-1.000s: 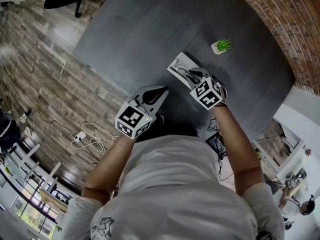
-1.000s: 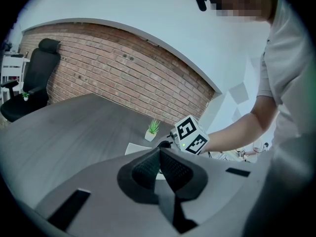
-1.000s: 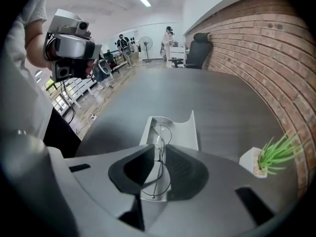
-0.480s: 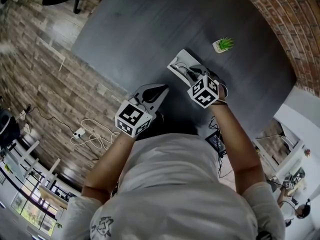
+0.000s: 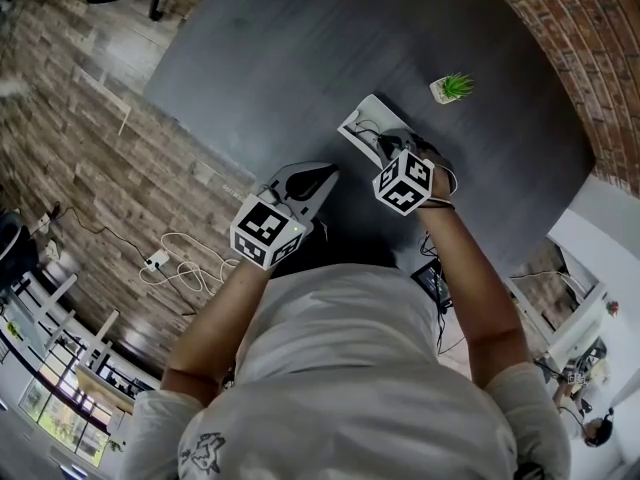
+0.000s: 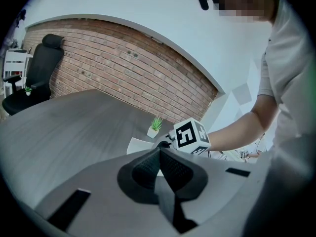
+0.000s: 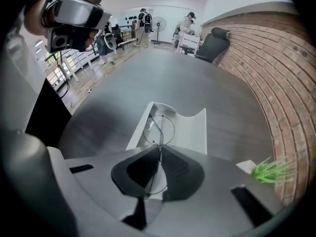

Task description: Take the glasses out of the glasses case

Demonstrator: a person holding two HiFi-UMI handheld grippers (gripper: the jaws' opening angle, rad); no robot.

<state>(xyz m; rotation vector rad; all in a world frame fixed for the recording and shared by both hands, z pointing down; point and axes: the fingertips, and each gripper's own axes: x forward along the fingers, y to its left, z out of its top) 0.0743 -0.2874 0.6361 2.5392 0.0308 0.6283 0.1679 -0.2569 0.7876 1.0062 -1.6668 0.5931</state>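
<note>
**Two tongs at a table: right tongs just closed on the glasses**

A dark grey table is seen from above. A white glasses case lies open on it, and a small potted plant is set apart beyond the case. The right tongs are pointed steeply down into the case. Their jaws have just been closing and are now pinched on the thin wire frame of the glasses, near the bridge. The grip is judged to be made, so the lift out can follow. One lens ring is seen against the case's open tray. Whether the glasses rest in it or hang just over it cannot be told. Nothing else is made out in the case. The left tongs are held nearer the person, jaws pressed together on nothing.
</note>
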